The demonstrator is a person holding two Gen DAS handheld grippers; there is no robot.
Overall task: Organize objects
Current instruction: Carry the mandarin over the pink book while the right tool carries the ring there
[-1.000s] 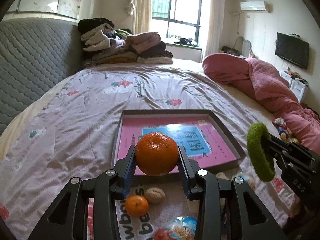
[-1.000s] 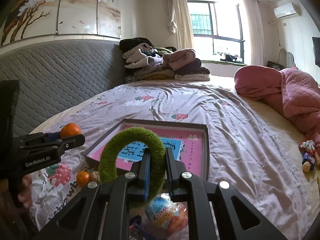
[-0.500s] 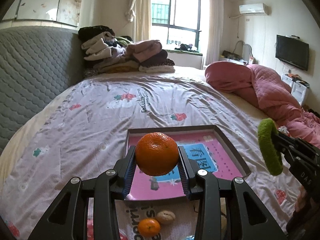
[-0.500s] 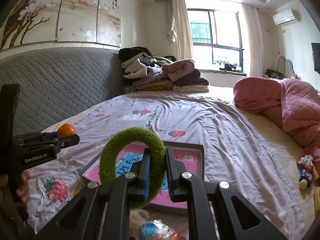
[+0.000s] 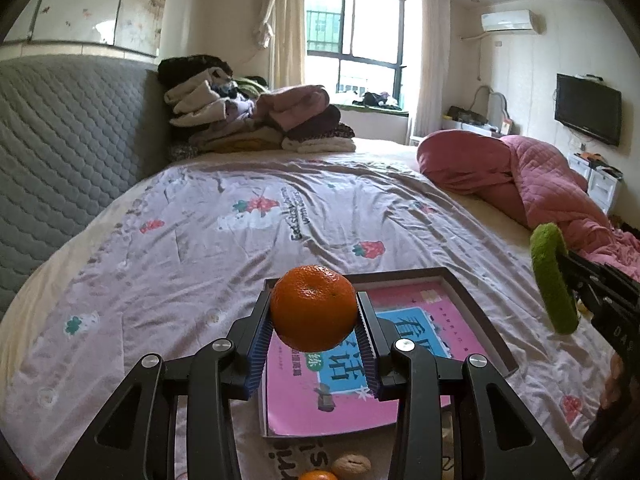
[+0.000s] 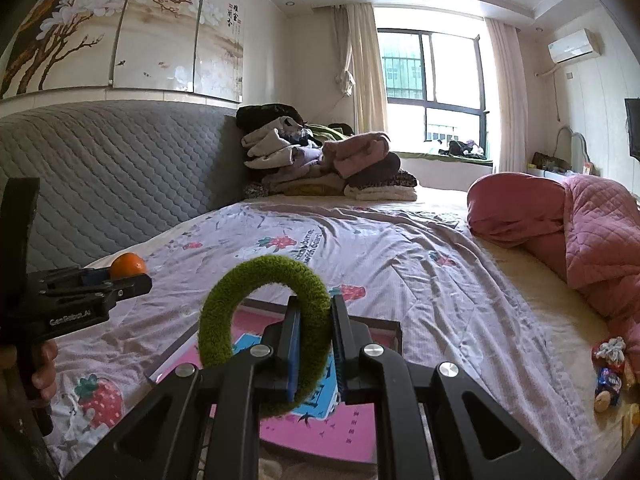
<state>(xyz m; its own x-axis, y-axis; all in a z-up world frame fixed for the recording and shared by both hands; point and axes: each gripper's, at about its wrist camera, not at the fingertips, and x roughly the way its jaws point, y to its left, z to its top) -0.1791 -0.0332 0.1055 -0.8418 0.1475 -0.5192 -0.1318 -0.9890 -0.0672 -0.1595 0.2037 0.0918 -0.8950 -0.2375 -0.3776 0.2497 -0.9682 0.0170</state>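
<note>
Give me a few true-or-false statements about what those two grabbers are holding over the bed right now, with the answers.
1. The left gripper is shut on an orange. True.
2. The right gripper is open with nothing in it. False: it is shut on a fuzzy green ring.
3. A shallow tray with a pink book inside lies on the bed. True.
4. The held orange rests on the bedsheet. False: it is up in the air, above the tray.
5. A walnut lies on the near side of the tray. True.
</note>
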